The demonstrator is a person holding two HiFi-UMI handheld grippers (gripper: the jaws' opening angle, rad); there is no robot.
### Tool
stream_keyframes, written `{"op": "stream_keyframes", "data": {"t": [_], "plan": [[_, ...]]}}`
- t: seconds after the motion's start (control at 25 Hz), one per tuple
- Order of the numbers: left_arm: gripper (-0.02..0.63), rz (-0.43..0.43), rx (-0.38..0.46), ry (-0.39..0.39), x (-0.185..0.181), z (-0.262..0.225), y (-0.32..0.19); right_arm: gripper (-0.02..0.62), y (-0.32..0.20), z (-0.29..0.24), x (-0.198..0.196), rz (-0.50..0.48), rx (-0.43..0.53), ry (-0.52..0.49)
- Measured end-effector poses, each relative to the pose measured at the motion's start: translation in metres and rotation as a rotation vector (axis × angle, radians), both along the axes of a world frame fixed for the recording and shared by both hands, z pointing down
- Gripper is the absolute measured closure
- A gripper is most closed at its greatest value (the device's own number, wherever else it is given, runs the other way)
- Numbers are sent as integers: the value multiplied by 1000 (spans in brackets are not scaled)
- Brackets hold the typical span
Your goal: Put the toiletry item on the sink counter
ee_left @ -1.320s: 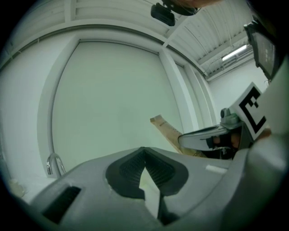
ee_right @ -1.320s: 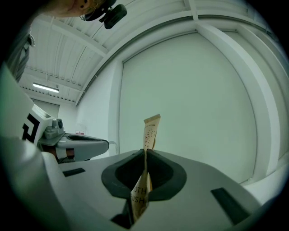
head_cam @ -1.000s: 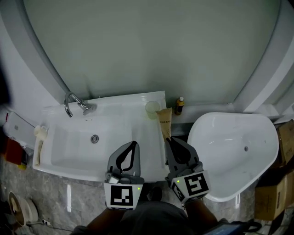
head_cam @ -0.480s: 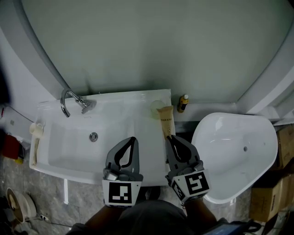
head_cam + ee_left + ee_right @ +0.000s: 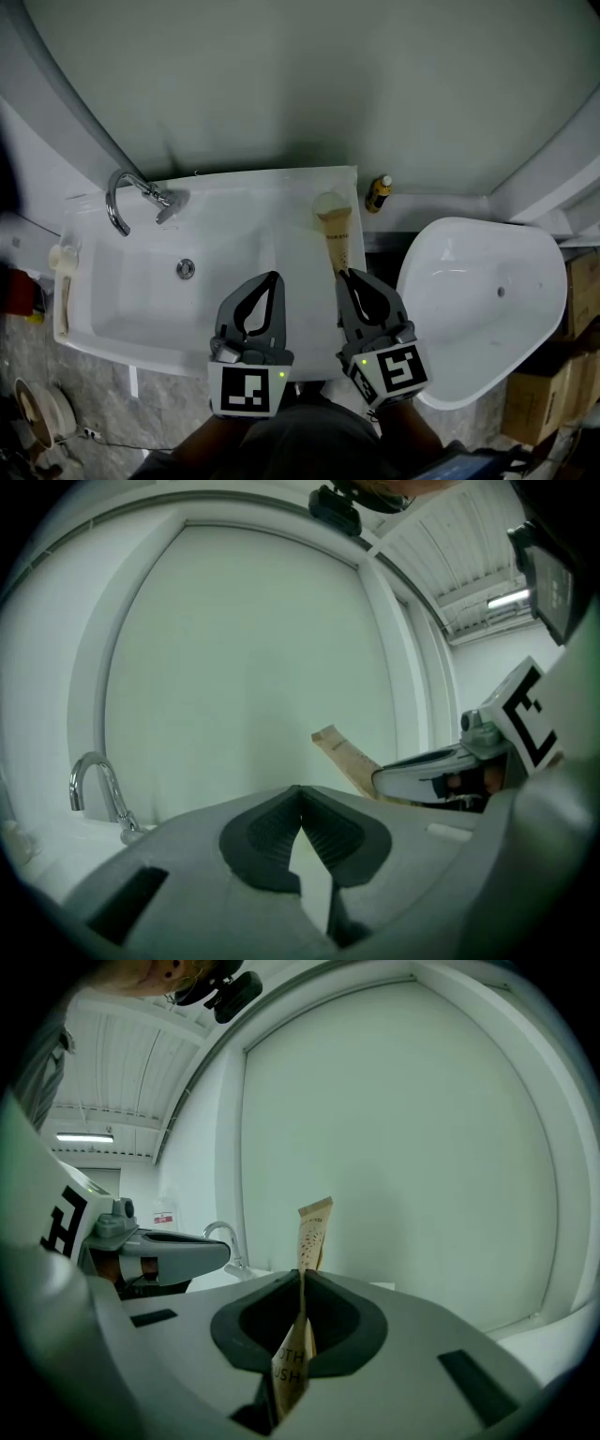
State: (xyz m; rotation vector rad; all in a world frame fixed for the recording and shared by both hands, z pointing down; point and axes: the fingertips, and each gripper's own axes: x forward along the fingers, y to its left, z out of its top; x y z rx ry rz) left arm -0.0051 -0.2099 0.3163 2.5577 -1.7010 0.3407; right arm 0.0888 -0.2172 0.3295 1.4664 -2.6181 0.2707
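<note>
At the sink's (image 5: 291,234) left rim lies a pale long-handled item (image 5: 64,281), too small to name. The sink is glossy white ceramic, a rounded-corner rectangle with a hollow on its left and a flat counter on its right. A curved chrome faucet (image 5: 127,197) rises at the sink's back left corner; a small round metal drain (image 5: 186,269) sits in the hollow.

The left gripper (image 5: 265,281), grey plastic with ribbed dark pads, hangs over the sink's front middle; its jaws are pressed together with nothing between them. The hollow to its left lies open.

The right gripper (image 5: 345,277) is beside it, over the sink's counter near the right edge; its jaws pinch a flat tan tube (image 5: 336,239) (image 5: 312,1232) near the tube's lower part. The tube's crimped end points toward the sink's back, close to a pale round cup (image 5: 328,203) at the back right corner; whether the tube touches the counter cannot be told.

Just right of the sink's back corner, on a narrow ledge, stands a small dark bottle (image 5: 378,193) with a yellow cap. Right of the sink, across a dark gap, is a big glossy white bowl (image 5: 450,281) with soft rounded edges; brown cardboard boxes (image 5: 577,309) are beyond it.
</note>
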Motion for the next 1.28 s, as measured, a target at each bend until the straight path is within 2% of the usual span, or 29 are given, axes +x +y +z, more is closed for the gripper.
{"op": "stream_keyframes", "data": {"t": [1.28], "plan": [[595, 8, -195, 31, -26, 87, -52, 571, -41, 112, -30, -15, -247, 59]]}}
